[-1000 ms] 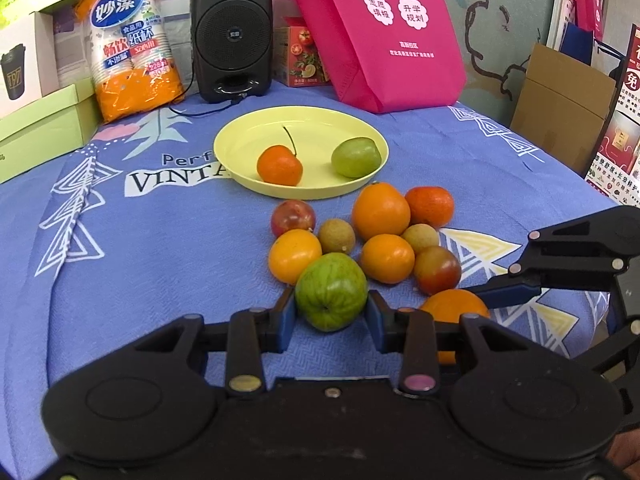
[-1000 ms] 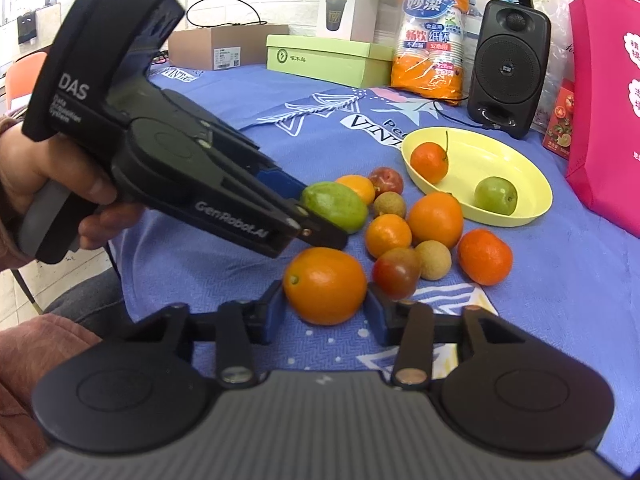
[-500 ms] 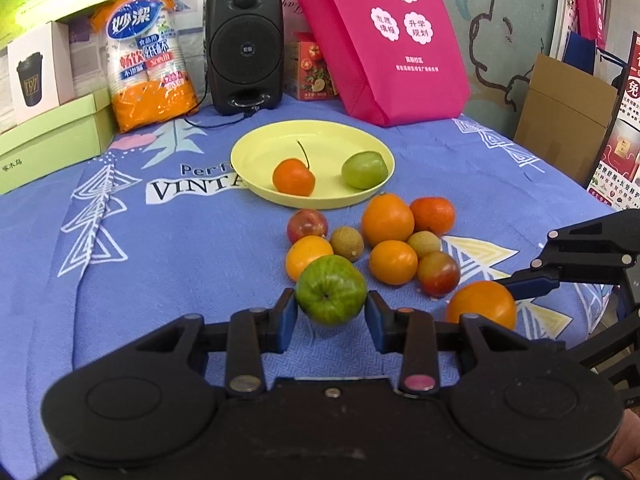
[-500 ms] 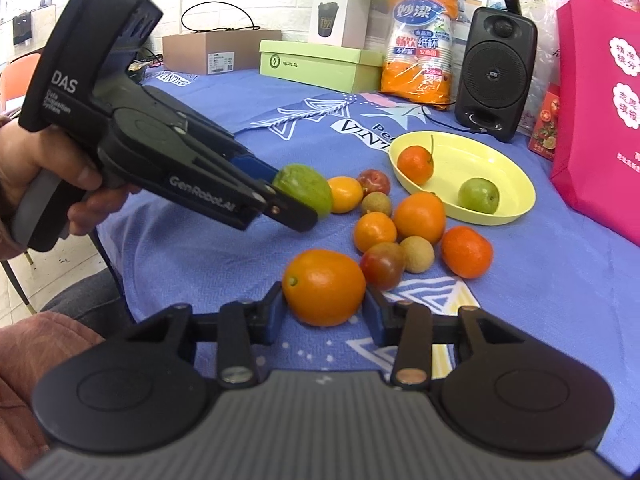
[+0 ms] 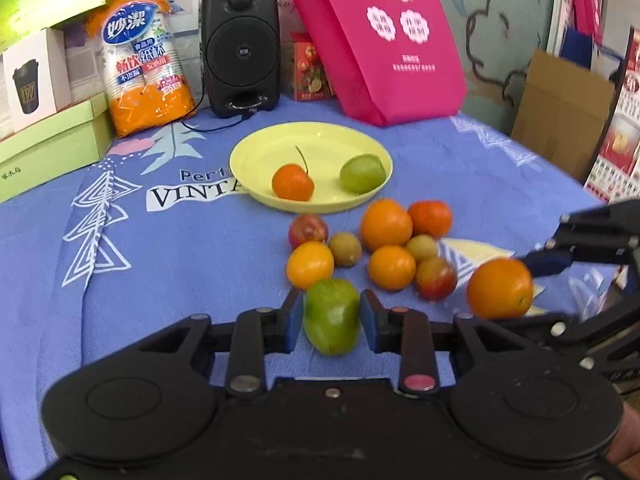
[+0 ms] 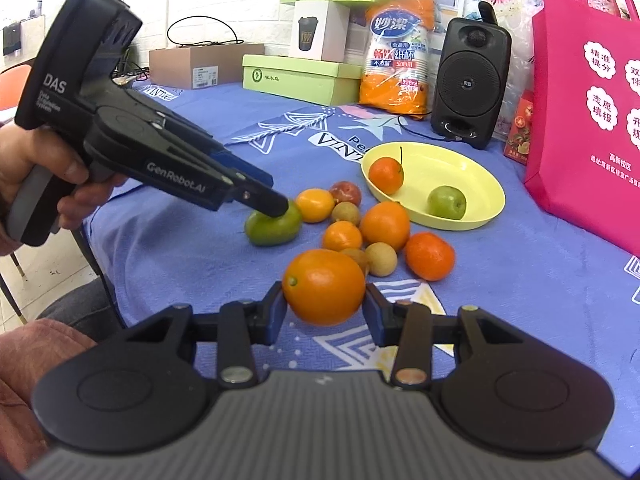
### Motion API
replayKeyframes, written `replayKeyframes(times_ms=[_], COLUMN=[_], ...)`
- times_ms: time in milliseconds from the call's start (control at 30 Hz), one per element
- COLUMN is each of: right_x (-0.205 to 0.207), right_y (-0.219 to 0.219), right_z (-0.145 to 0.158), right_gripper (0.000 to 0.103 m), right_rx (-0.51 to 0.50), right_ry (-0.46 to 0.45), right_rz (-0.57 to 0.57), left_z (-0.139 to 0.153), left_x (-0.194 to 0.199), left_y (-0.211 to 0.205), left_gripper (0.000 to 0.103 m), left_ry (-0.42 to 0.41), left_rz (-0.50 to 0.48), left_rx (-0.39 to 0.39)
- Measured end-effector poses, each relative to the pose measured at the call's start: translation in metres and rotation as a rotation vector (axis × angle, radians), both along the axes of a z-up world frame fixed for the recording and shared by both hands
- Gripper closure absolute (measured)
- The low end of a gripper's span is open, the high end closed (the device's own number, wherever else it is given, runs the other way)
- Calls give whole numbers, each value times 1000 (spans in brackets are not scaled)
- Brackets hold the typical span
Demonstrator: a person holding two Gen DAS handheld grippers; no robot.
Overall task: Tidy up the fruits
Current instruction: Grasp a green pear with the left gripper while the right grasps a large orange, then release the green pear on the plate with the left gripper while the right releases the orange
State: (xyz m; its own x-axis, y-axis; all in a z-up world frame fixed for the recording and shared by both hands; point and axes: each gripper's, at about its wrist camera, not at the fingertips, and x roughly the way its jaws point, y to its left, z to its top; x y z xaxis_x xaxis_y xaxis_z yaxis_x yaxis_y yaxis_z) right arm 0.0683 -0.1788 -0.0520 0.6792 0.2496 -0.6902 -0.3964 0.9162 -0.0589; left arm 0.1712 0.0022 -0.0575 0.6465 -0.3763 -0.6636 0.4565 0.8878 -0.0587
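My left gripper [image 5: 331, 318] is shut on a green fruit [image 5: 332, 322] and holds it above the blue cloth, in front of the fruit pile; it also shows in the right wrist view [image 6: 276, 216]. My right gripper [image 6: 325, 308] is shut on a large orange [image 6: 324, 286], lifted to the right of the pile; the orange also shows in the left wrist view [image 5: 500, 288]. A yellow plate [image 5: 280, 144] behind the pile holds a small stemmed orange fruit [image 5: 293, 182] and a green fruit [image 5: 362, 173]. Several loose fruits [image 5: 386, 224] lie between plate and grippers.
Behind the plate stand a black speaker [image 5: 240, 44], a pink bag [image 5: 380, 40], an orange pack of paper cups [image 5: 140, 60] and green boxes [image 5: 52, 144]. A cardboard box [image 5: 560, 112] stands off the table at the right.
Both grippers have lifted their fruits off the cloth and drawn back. The orange has moved right, away from the pile. The green fruit has tilted in the left gripper.
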Motion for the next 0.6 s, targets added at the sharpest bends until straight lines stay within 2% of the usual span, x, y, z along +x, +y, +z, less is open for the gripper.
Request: replayKeyframes(times_ms=[333, 600], right_x=[0, 1], right_y=[0, -1], right_z=[-2, 1], right_gripper=[63, 63], right_rx=[2, 2], right_ry=[6, -2], right_rz=[1, 0], left_z=[-16, -8], left_x=[13, 9], left_y=[-4, 1], left_gripper=[67, 67], left_ry=[49, 13], left_rz=[12, 13], left_rx=[-18, -21])
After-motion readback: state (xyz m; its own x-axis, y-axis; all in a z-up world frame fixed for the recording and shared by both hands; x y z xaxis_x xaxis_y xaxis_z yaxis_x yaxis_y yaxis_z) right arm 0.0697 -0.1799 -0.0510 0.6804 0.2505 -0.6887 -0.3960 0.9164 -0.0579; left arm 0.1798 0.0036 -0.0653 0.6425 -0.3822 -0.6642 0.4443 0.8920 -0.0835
